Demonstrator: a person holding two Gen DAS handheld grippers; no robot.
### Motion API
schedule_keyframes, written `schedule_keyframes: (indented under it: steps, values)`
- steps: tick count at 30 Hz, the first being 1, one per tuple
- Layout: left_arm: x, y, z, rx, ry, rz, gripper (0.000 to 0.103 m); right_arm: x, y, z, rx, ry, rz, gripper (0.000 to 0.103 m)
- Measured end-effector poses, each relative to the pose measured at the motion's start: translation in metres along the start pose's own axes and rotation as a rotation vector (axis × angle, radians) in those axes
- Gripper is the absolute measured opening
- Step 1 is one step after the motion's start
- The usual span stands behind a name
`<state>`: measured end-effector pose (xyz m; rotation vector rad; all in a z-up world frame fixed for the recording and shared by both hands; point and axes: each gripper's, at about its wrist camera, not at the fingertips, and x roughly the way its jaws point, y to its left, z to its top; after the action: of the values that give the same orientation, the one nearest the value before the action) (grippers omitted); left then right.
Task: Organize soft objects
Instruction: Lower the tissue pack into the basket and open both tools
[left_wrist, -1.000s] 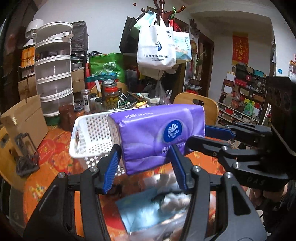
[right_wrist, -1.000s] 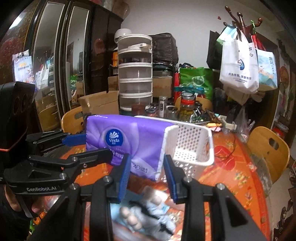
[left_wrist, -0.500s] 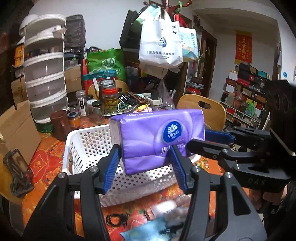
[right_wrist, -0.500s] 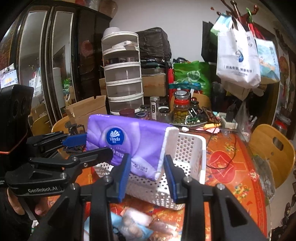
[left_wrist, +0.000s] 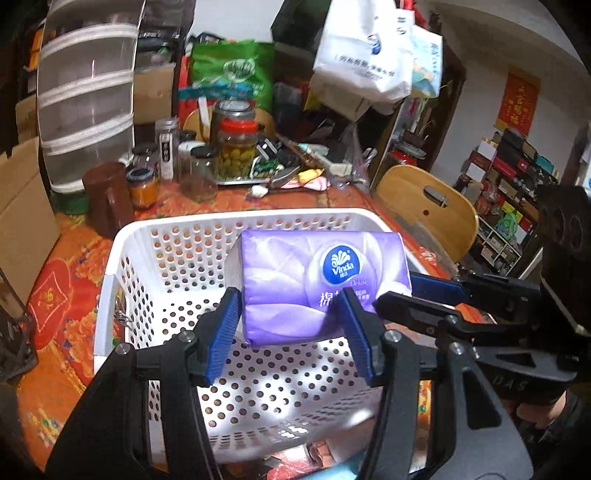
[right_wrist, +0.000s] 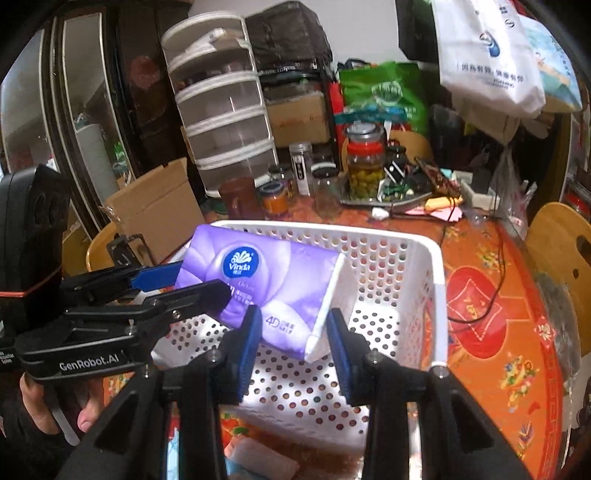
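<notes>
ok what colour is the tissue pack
Purple, with a blue round logo; the tissue pack shows best in the left wrist view.

Tissue pack (left_wrist: 317, 284): glossy purple plastic film, smooth, slightly creased. Basket (left_wrist: 110, 288): white moulded plastic, perforated, matt. Left hand-held gripper (left_wrist: 291, 332): matt black plastic, ribbed blue pads. Worktop (right_wrist: 498, 325): glossy orange-red printed cover. Jar (left_wrist: 236, 147): clear glass. Box (right_wrist: 155, 210): plain brown cardboard. Chair (left_wrist: 424, 203): smooth wood.

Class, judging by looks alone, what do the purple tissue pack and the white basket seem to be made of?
Tissue pack: soft, glossy plastic film, probably; it shines, creases and dents where the tongs pinch it.
Basket: rigid moulded plastic, apparently, smooth and slightly shiny, with even rows of round holes through walls and floor.
</notes>
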<state>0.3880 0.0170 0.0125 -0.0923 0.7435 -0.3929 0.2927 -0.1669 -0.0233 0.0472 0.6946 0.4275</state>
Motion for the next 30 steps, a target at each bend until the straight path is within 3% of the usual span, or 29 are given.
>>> schedule_keyframes:
  steps: [5,9,11,12,15,17,22,30]
  values:
    - [0.023,0.013,-0.001,-0.049,0.045,0.023,0.052,0.027,-0.004,0.008,0.007,0.064,-0.017,0.035]
    - [0.026,0.016,-0.003,-0.07,0.038,0.065,0.052,0.038,-0.006,0.01,0.013,0.087,-0.034,0.035]
    - [0.023,0.018,-0.005,-0.073,0.036,0.083,0.058,0.033,-0.009,0.01,0.028,0.07,-0.024,0.037]
    - [0.02,0.02,-0.007,-0.078,0.033,0.089,0.06,0.028,-0.012,0.011,0.044,0.054,-0.028,0.039]
    - [0.007,0.024,-0.009,-0.097,-0.001,0.086,0.072,0.018,-0.022,0.012,0.079,0.041,-0.034,0.062]
    - [-0.005,0.022,-0.012,-0.086,-0.029,0.103,0.091,0.012,-0.024,0.009,0.083,0.038,-0.029,0.075]
    - [-0.038,0.014,-0.025,-0.074,-0.08,0.131,0.103,-0.006,-0.023,0.0,0.096,0.021,-0.025,0.087]
    - [-0.094,-0.01,-0.055,-0.033,-0.117,0.2,0.103,-0.048,-0.011,-0.02,0.079,-0.036,-0.027,0.096]
